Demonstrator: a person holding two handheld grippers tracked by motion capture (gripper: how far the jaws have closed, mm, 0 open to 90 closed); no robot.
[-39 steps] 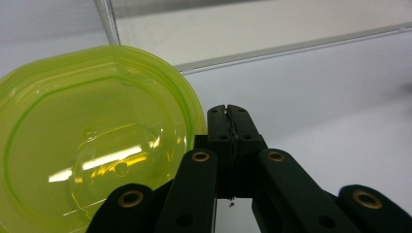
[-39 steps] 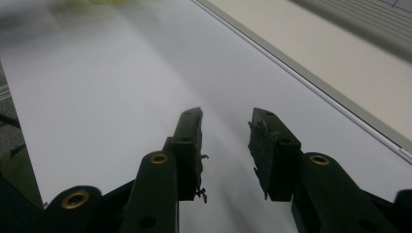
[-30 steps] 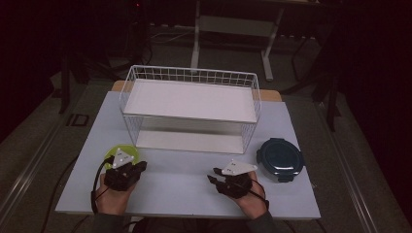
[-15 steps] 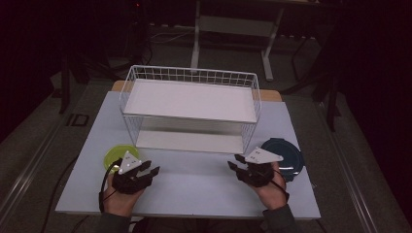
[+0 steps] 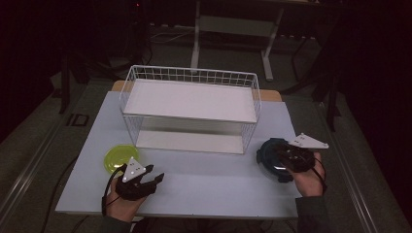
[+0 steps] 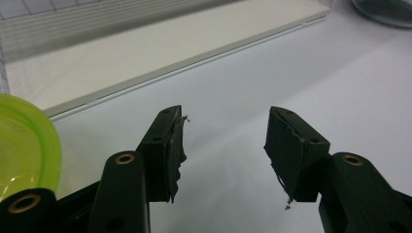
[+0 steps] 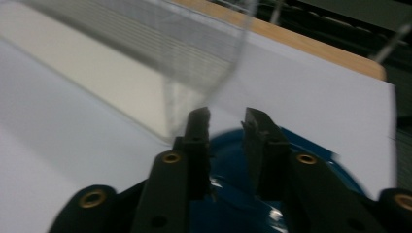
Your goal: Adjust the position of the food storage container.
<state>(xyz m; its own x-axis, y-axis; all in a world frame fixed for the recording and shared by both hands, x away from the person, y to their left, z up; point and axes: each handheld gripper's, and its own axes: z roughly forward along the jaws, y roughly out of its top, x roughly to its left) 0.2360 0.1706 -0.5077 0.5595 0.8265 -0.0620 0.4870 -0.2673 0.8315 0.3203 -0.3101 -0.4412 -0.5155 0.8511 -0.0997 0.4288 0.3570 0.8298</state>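
A yellow-green plate (image 5: 116, 158) lies at the table's front left, and its edge shows at the left of the left gripper view (image 6: 24, 145). Just right of it, my left gripper (image 5: 156, 180) (image 6: 223, 116) rests low over bare table, open, with nothing between its fingers. A dark blue plate (image 5: 268, 154) (image 7: 335, 170) lies at the front right. My right gripper (image 5: 281, 156) (image 7: 226, 114) hovers over that plate, its jaws a narrow gap apart above the far rim and holding nothing.
A white wire rack (image 5: 189, 109) with two shelves stands in the middle of the table, and its lower shelf (image 6: 145, 53) lies close ahead of the left gripper. The rack's wire corner (image 7: 233, 63) rises just beyond the right jaws. The table's front edge (image 5: 194, 213) runs beside both hands.
My right gripper has moved right, from bare table to over the blue plate. My left gripper has shifted right and nearer, off the green plate.
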